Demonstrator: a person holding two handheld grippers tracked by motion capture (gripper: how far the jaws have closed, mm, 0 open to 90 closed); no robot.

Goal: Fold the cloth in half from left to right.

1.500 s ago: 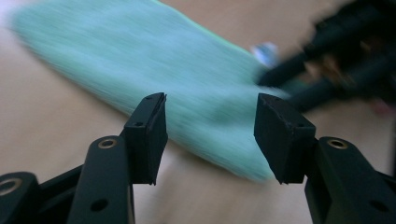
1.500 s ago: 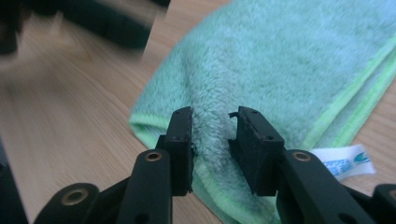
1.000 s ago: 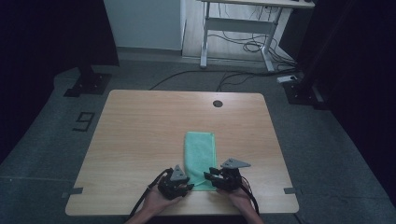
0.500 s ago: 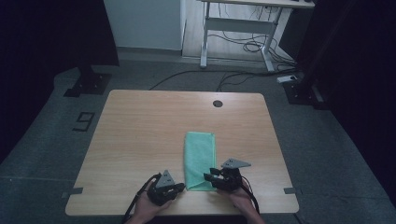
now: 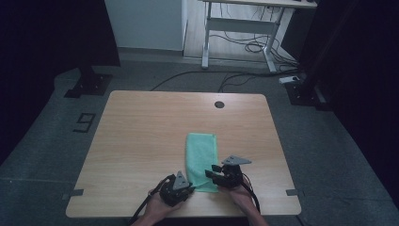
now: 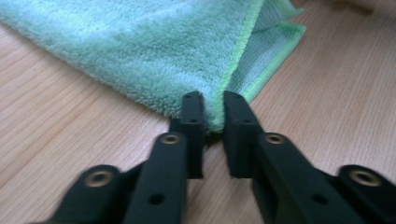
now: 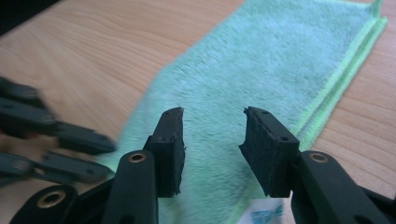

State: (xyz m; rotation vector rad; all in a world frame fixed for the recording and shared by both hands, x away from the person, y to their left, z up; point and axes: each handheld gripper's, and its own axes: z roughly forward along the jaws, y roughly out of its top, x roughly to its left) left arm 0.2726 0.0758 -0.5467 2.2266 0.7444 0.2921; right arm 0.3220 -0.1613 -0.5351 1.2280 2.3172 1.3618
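A folded green towel (image 5: 202, 157) lies lengthwise on the wooden table (image 5: 141, 132), near its front edge. My left gripper (image 5: 190, 187) is at the towel's near left corner. In the left gripper view the towel (image 6: 163, 46) has its stitched corner pinched in the narrow gap of the left gripper (image 6: 212, 109), whose jaws closed and then eased slightly. My right gripper (image 5: 210, 173) hovers over the towel's near end. In the right gripper view the right gripper (image 7: 212, 126) stands open above the towel (image 7: 280, 60), its jaws having just widened with nothing between them. The left gripper (image 7: 60, 140) shows blurred at left.
A round cable hole (image 5: 219, 104) sits near the table's far edge. A white label (image 7: 266, 213) sticks out at the towel's near edge. Beyond the table stand a desk frame (image 5: 240, 28) with cables on the floor and a dark stand base (image 5: 89, 82).
The left gripper drew back to the left, then came right again onto the towel's near left corner. The right gripper stayed over the towel's near end.
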